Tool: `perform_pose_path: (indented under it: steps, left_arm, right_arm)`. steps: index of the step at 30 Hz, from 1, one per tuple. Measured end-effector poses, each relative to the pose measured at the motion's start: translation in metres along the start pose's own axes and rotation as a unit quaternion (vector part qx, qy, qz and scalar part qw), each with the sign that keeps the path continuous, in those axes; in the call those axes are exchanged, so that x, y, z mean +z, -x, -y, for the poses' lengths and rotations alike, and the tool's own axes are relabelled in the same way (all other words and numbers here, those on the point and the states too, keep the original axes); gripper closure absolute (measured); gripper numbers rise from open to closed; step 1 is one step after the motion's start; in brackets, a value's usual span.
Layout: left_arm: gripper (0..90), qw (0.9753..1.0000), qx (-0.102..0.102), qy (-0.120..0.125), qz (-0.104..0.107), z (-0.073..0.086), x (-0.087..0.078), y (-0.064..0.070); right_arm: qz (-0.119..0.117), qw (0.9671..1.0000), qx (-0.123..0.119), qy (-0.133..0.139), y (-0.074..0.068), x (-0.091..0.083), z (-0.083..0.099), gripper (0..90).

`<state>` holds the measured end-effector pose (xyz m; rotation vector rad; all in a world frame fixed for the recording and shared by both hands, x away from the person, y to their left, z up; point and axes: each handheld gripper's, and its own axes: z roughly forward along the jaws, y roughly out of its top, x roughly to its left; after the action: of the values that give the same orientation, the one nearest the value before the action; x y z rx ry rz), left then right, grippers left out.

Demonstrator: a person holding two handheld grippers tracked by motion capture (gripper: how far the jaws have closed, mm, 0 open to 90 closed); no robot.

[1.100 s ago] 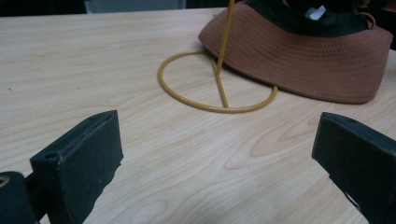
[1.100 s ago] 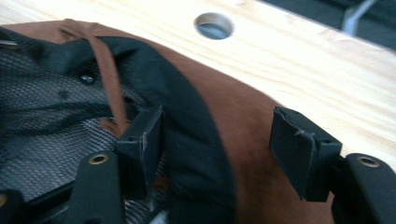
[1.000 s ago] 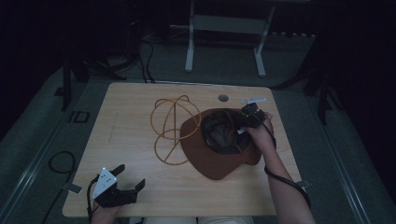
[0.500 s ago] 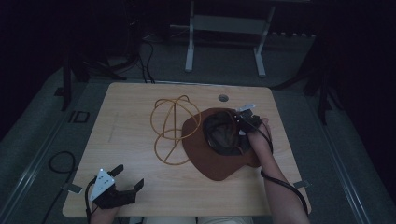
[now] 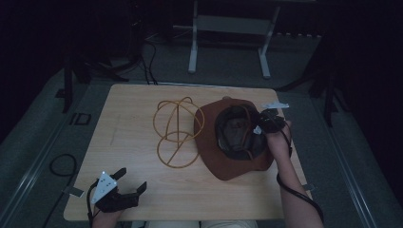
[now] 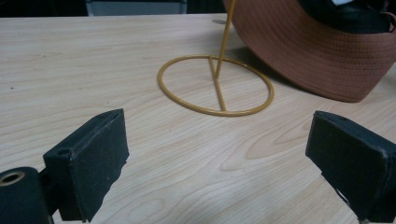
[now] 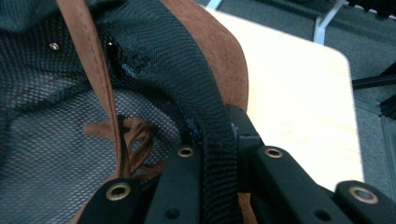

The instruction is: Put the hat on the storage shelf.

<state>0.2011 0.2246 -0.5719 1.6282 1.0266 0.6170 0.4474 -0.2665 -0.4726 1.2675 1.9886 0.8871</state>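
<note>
Right gripper [image 7: 219, 186] clenched on black inner band of brown hat [image 5: 228, 161] at crown's right edge, moved inward onto the band from its spot at the rim a second back (grip now looks secured, ready for a lift). Hat upside down on table [image 5: 133, 109], brim touching yellow wire stand [image 5: 177, 133]. Left gripper [image 5: 128, 187] idle, jaws apart, near front-left corner, unmoved.

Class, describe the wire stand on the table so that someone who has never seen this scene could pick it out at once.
Start at the pale wooden table and look to its middle, just left of the upturned brown hat. There stands the wire stand: a flat ring on the tabletop with a thin stem rising to curved hoops. It is the only bare yellow wire frame there; its neighbour is brown fabric with a black lining.
</note>
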Motion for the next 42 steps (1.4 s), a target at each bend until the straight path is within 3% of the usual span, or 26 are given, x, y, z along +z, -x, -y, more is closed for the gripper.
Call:
perform_pose_path:
  steps: [4,9,18,22,27,31,37,41,42]
  left_arm:
    - [6.1,1.0,0.006,-0.004,0.007,-0.004,0.005,0.01]
    - [6.1,0.9992,0.018,-0.029,0.022,-0.01,0.018,0.029]
    - [6.6,0.9939,0.031,-0.065,0.083,-0.023,0.05,0.068]
    - [6.6,0.9893,0.052,-0.079,0.111,-0.03,0.067,0.089]
    - [6.6,0.9851,0.07,-0.095,0.125,-0.045,0.089,0.112]
    - [6.7,0.9822,0.073,-0.091,0.148,-0.065,0.106,0.13]
    - [6.7,0.9783,0.094,-0.095,0.159,-0.091,0.136,0.15]
    - [6.7,0.9787,0.103,-0.098,0.148,-0.103,0.154,0.16]
    - [6.7,0.9784,0.098,-0.098,0.154,-0.107,0.159,0.162]
  right_arm:
    - [0.0,0.9995,0.018,0.026,0.01,-0.022,-0.001,84.7]
    - [-0.001,0.9983,0.043,0.039,0.022,-0.04,0.005,84.7]
    - [0.002,0.9966,0.057,0.059,0.034,-0.063,0.019,84.6]
    - [0.009,0.9965,0.059,0.058,0.035,-0.067,0.025,84.5]
    - [0.011,0.9962,0.065,0.056,0.038,-0.069,0.032,84.5]
    - [0.013,0.9964,0.064,0.054,0.038,-0.07,0.034,84.5]
    - [0.012,0.9962,0.068,0.053,0.04,-0.072,0.036,84.5]
    - [0.013,0.9964,0.066,0.052,0.038,-0.072,0.037,84.5]
    - [0.014,0.9965,0.065,0.052,0.037,-0.072,0.037,84.5]
